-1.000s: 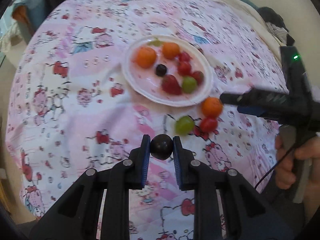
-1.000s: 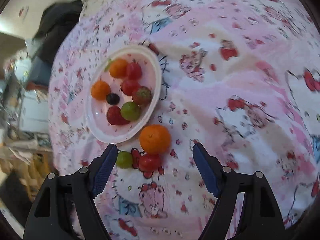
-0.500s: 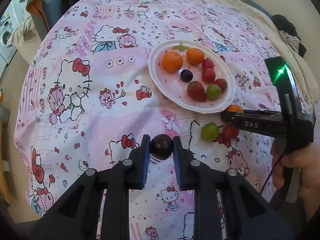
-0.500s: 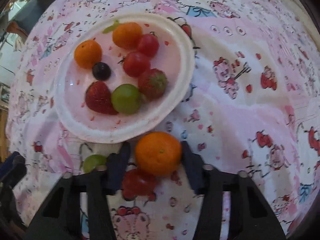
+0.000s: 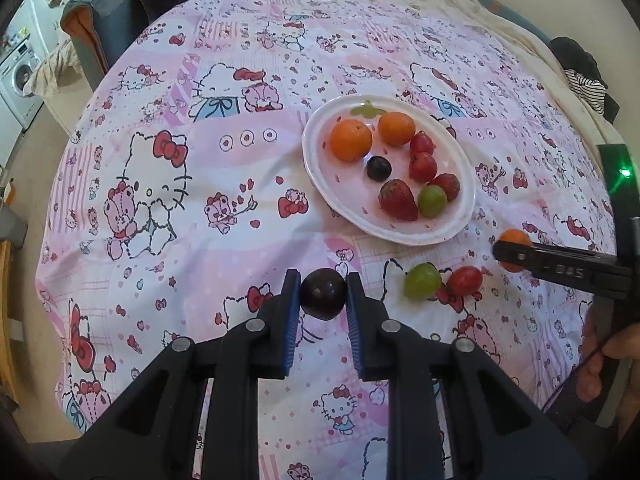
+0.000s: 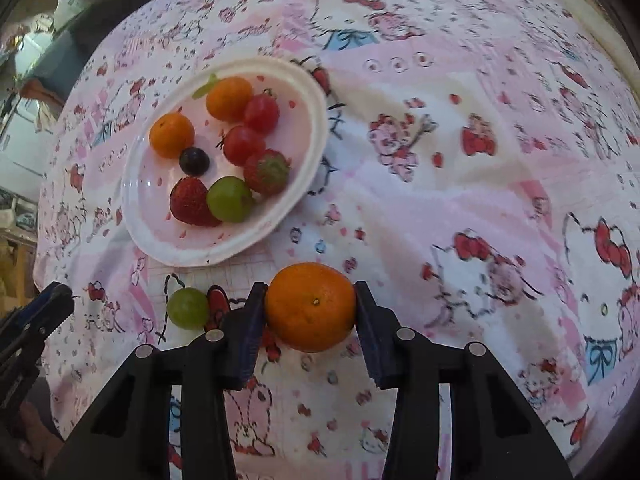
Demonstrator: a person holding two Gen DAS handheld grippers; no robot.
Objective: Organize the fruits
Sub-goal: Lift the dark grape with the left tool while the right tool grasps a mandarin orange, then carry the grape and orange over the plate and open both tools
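Right gripper (image 6: 310,306) clamps the orange (image 6: 310,306), having closed on it since a second ago; left gripper (image 5: 323,294) pinches a dark grape (image 5: 323,294). Ahead of both, the white plate (image 5: 460,224) holds two oranges, tomatoes, strawberries and grapes.

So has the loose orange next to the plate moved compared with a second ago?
Yes. The orange lay on the cloth close to the plate rim; now it sits further from the rim, clamped in the right gripper, whose jaws have just been closing.
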